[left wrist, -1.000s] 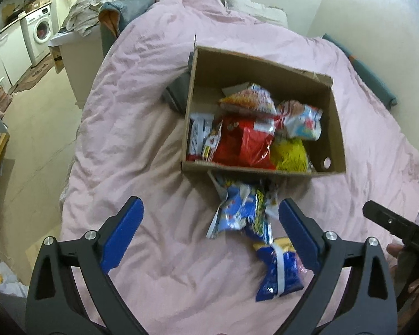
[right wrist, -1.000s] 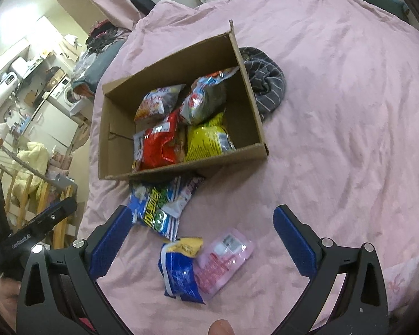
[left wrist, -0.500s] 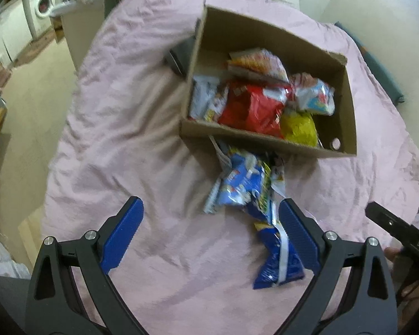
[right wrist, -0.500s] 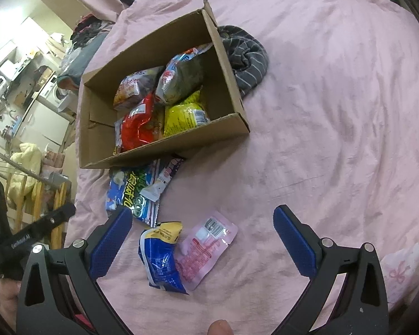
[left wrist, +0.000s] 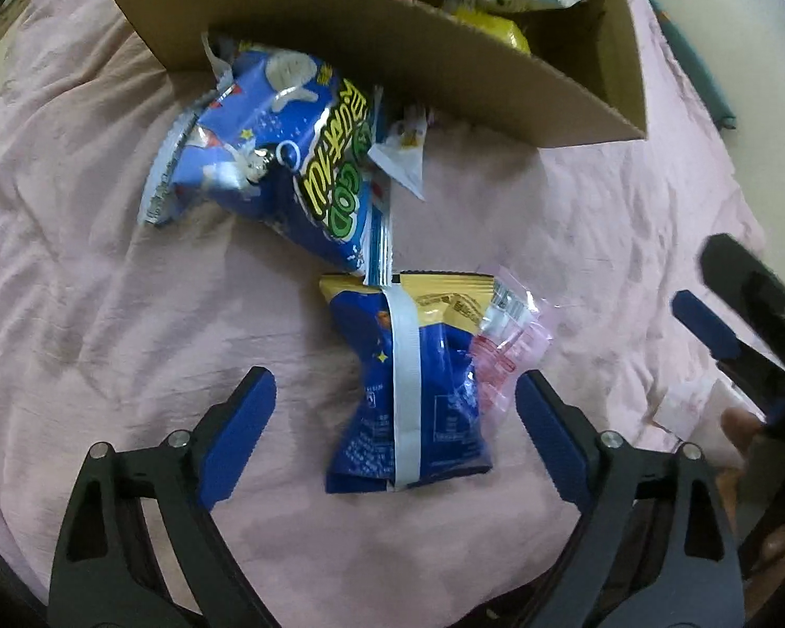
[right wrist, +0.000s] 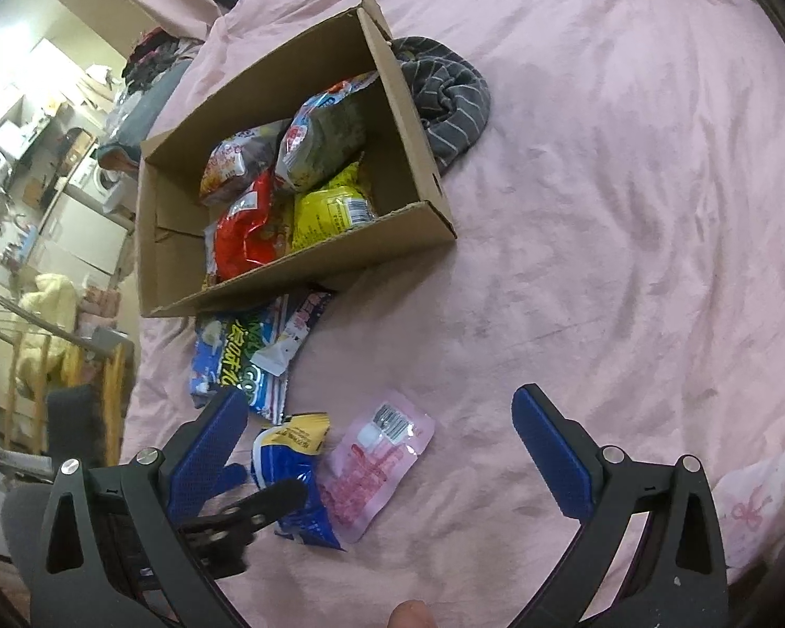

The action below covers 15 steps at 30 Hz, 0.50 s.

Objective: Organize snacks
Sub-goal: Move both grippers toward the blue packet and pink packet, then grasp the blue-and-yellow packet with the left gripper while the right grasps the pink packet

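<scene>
An open cardboard box (left wrist: 340,26) (right wrist: 298,282) on the pink bed holds several snack bags. In front of it lie a large blue bag (left wrist: 277,157) (right wrist: 235,361), a small white packet (left wrist: 403,152), a blue-and-yellow bag (left wrist: 413,392) (right wrist: 293,471) and a pink packet (left wrist: 507,345) (right wrist: 377,471). My left gripper (left wrist: 392,374) points down over the blue-and-yellow bag. Its jaws are closing with the bag between them, and the pads do not touch it. My right gripper (right wrist: 379,392) hangs open above the pink packet.
A grey striped cloth (right wrist: 445,99) lies against the far side of the box. The bed's left edge drops to a floor with a wooden rack (right wrist: 26,366) and a washing machine (right wrist: 94,178). A white cloth with a pink bow (right wrist: 759,513) lies at the right.
My left gripper has dropped and tilted down from above the box onto the blue-and-yellow bag, and its jaws have narrowed a little. The right gripper has sunk slightly.
</scene>
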### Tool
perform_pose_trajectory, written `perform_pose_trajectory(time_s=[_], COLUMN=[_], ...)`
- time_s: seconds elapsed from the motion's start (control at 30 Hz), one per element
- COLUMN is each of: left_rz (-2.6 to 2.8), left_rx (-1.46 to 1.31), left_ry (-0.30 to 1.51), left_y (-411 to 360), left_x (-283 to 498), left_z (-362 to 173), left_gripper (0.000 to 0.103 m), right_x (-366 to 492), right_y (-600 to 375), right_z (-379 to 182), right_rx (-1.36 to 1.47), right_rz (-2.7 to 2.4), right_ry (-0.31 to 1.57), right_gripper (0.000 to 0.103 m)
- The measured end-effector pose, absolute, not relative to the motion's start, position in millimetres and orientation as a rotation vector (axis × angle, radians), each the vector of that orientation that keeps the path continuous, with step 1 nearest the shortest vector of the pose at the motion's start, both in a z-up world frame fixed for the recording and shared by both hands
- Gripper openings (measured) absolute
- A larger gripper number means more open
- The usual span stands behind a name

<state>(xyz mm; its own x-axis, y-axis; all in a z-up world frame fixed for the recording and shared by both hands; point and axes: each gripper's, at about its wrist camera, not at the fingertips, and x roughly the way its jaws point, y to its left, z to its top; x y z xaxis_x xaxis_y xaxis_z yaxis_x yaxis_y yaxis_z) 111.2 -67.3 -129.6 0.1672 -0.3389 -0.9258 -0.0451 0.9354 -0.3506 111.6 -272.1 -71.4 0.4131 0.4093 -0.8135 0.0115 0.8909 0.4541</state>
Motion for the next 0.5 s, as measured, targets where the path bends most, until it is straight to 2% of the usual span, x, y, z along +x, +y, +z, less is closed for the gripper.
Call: perform_pose_trajectory(time_s=[0.03,0.1,0.13,0.2,0.3,0.5], left_rz=[-0.214,-0.224,-0.229,-0.241,-0.263,-0.231], left_rx=[-0.312,-0.280,-0.275,-0.262,-0.220,-0.176], left_ry=[1.396,1.417,1.426,1.442,1.433,1.398], left_y=[-70,-74,-76,-79,-84,-74], left_x=[111,112,112,113,110,101], left_z=[-131,-135,-138,-141,-135,-117], left_gripper=[0.084,0.068,0.063,0.041,0.034,0.033], right_x=[111,112,113,114,117,120], right_y=[-273,-276,-277,-279,-279,-273], right_z=[-72,-73,-74,-77,-81,-107], right_rx=[0.427,0.433,0.437,0.457,0.476,0.538], right_rz=[0.259,0.250,0.248,0.246,0.246,0.271], right_ry=[1.127,1.131,1.134,1.144,1.163,1.310], right_gripper=[0.103,0.103,0.103,0.103,0.103,0.103])
